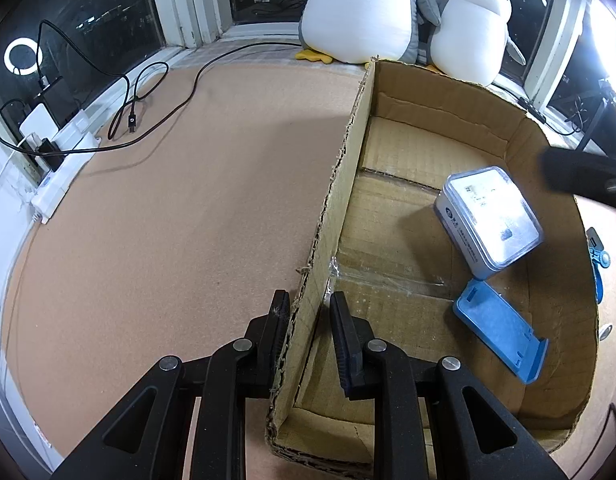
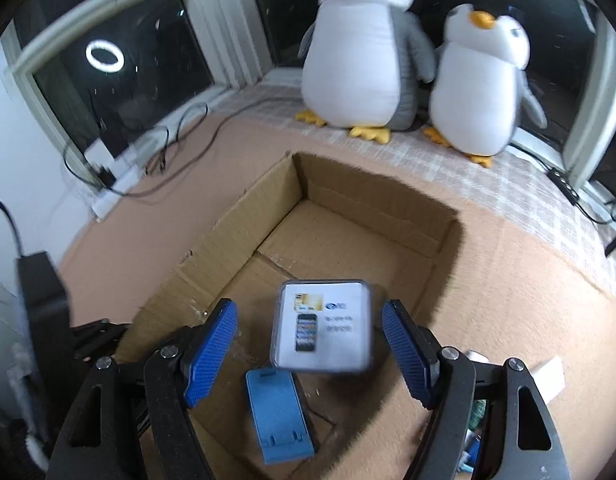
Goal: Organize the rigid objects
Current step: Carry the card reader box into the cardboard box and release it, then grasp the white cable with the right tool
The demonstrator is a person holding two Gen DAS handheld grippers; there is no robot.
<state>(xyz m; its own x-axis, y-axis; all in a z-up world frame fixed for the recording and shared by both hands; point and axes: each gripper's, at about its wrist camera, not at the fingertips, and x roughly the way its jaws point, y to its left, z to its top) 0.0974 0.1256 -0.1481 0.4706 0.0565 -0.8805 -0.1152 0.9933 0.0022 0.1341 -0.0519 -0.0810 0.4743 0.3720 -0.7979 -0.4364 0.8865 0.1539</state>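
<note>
Left hand-held gripper [image 1: 308, 312] clamped, right hand-held gripper [image 2: 310, 332] agape.

A home room at night: two plush penguins [image 2: 364, 52] sit on a window ledge [image 2: 488, 184] (dark panes behind), beside a power strip [image 1: 63, 168] with chargers.

Open-top cardboard box [image 2: 388, 216] on the bench [image 1: 167, 200]: free entry from above. Inside, far half of floor bare; near half has a clear plastic case [image 2: 322, 326], tilted, just beside a blue phone stand [image 2: 277, 420] lying flat. Right hand-held gripper [image 2: 310, 344] hangs over the case, jaws wide, not touching it, so that slot's taken. Left hand-held gripper [image 1: 308, 312] is clamped on the box's left wall, blocking that near corner. Bench left of box wide open up to cables [image 1: 147, 92] & power strip [image 1: 63, 168] at window edge. Two plush penguins [image 2: 360, 60] close off space behind box.
</note>
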